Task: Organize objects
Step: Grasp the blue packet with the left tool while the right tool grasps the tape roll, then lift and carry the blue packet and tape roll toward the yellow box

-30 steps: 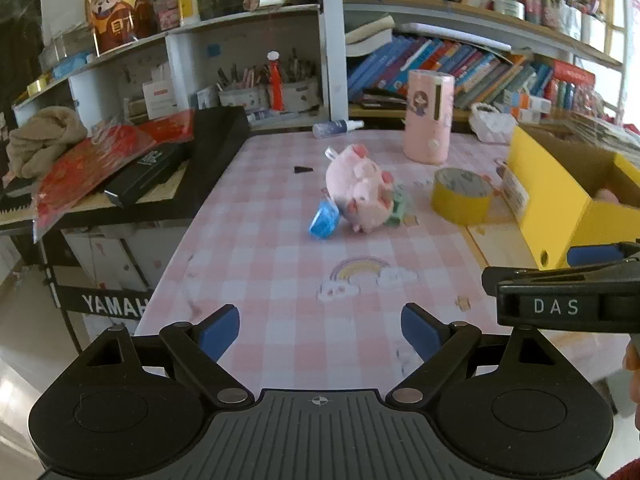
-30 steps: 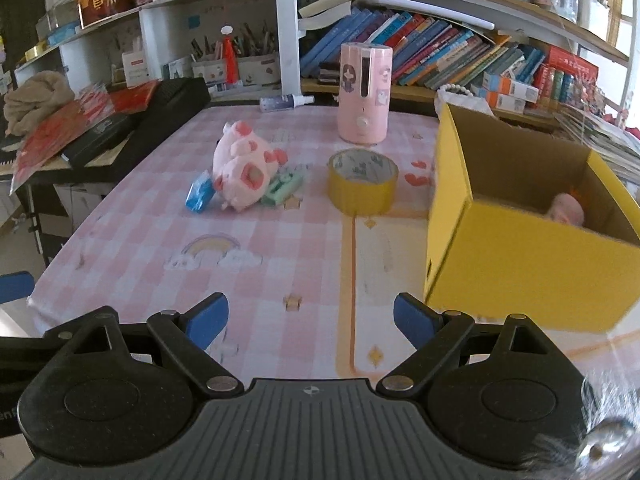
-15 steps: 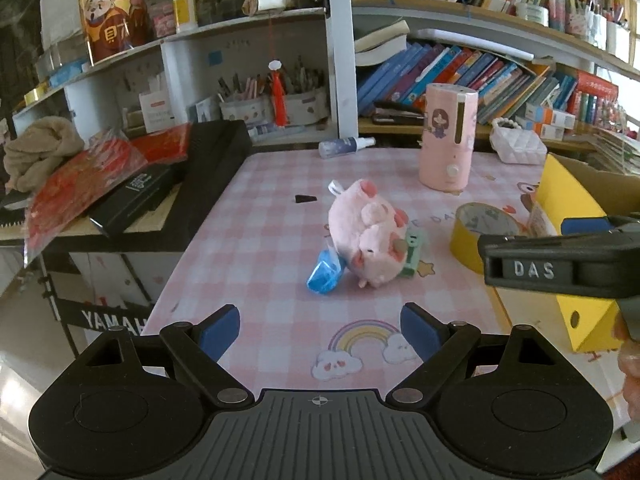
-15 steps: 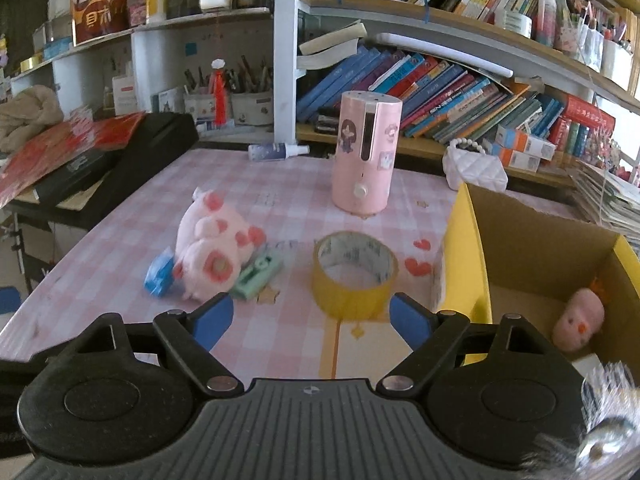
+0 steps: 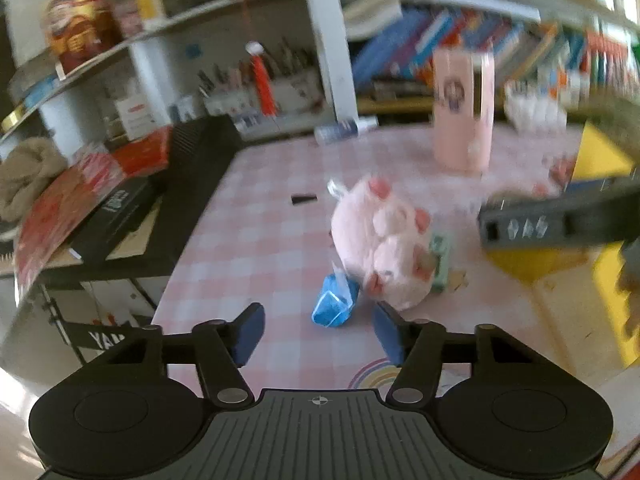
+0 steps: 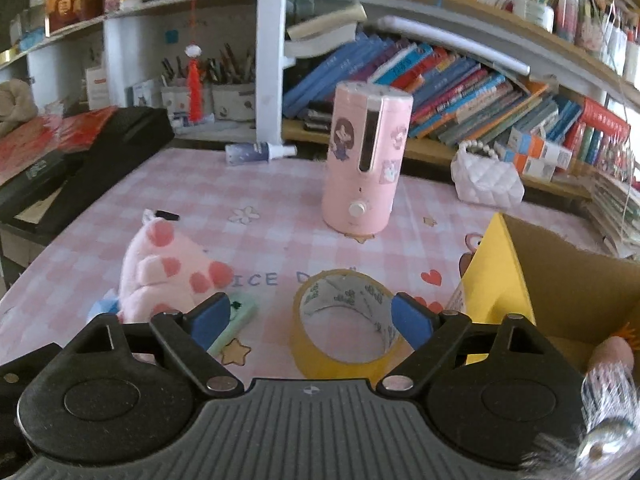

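A pink plush pig (image 5: 384,240) lies on the pink checked tablecloth (image 5: 256,240), with a blue packet (image 5: 334,306) at its near side and a green item (image 5: 440,262) at its right. My left gripper (image 5: 318,332) is open, just short of the blue packet. My right gripper (image 6: 310,318) is open, its jaws standing either side of a yellow tape roll (image 6: 344,328). The pig (image 6: 168,272) and green item (image 6: 236,324) lie left of the roll. The yellow cardboard box (image 6: 500,272) stands at the right with a small pink toy (image 6: 612,352) inside.
A tall pink humidifier (image 6: 366,164) stands behind the tape roll, with a small spray bottle (image 6: 256,152) lying at the table's back. A white quilted bag (image 6: 486,178) sits at the back right. Black cases and red packets (image 5: 116,196) fill the left side. Bookshelves (image 6: 460,76) stand behind.
Both grippers have moved forward over the table. The left one has come close to the blue packet, and the right one has come up to the tape roll.
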